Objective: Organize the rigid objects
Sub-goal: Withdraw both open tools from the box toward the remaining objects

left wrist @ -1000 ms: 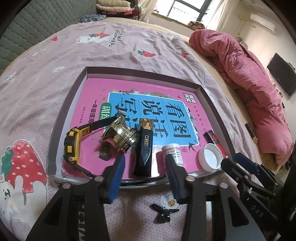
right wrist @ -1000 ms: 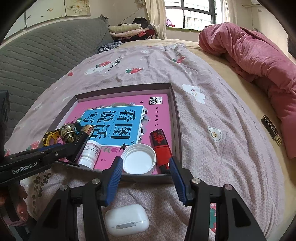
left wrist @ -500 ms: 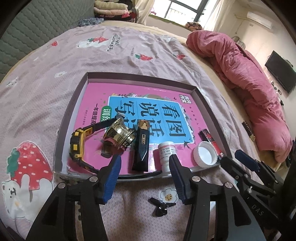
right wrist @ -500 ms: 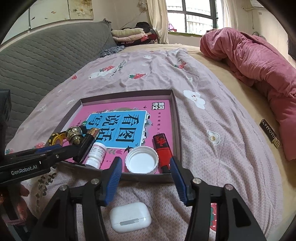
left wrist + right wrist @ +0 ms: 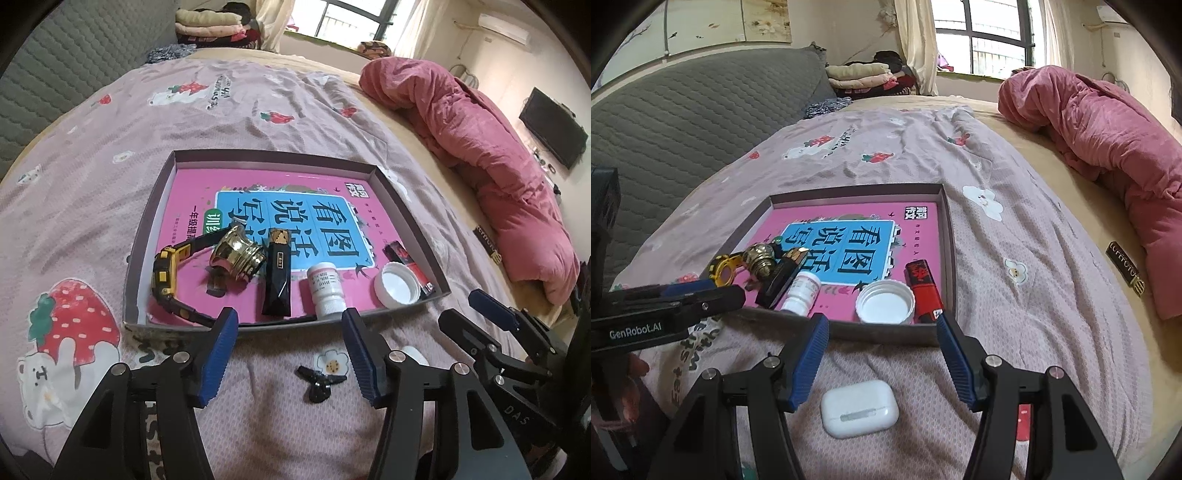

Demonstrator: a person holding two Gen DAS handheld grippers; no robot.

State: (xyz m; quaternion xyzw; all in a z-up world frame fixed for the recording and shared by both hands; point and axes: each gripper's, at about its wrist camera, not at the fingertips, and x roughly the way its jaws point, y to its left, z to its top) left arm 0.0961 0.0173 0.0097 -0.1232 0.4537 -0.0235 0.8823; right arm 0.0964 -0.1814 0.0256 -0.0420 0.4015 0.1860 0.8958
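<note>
Left wrist view shows our left gripper [image 5: 290, 349] in the lower middle of the frame with its fingers opening and nothing between them; the right gripper [image 5: 881, 354] also stands wide and empty. In the centre lies the shallow tray [image 5: 146, 236] on the bed, holding a pink book, a yellow watch [image 5: 164, 271], a brass knob [image 5: 238, 254], a black tube [image 5: 277, 273], a small white bottle [image 5: 327, 286], a white cap [image 5: 397, 288] and a red lighter [image 5: 406, 260]. Not yet in the tray are a small black clip [image 5: 319, 382], low in the frame just before the tray, and the white earbud case [image 5: 858, 408], low in the right wrist view.

We judge some risks. The bedsheet is soft, so the fingers may pinch cloth together with the flat clip. The smooth, rounded case may slip out. The near row is crowded, so a careless drop could knock the lying bottle.
</note>
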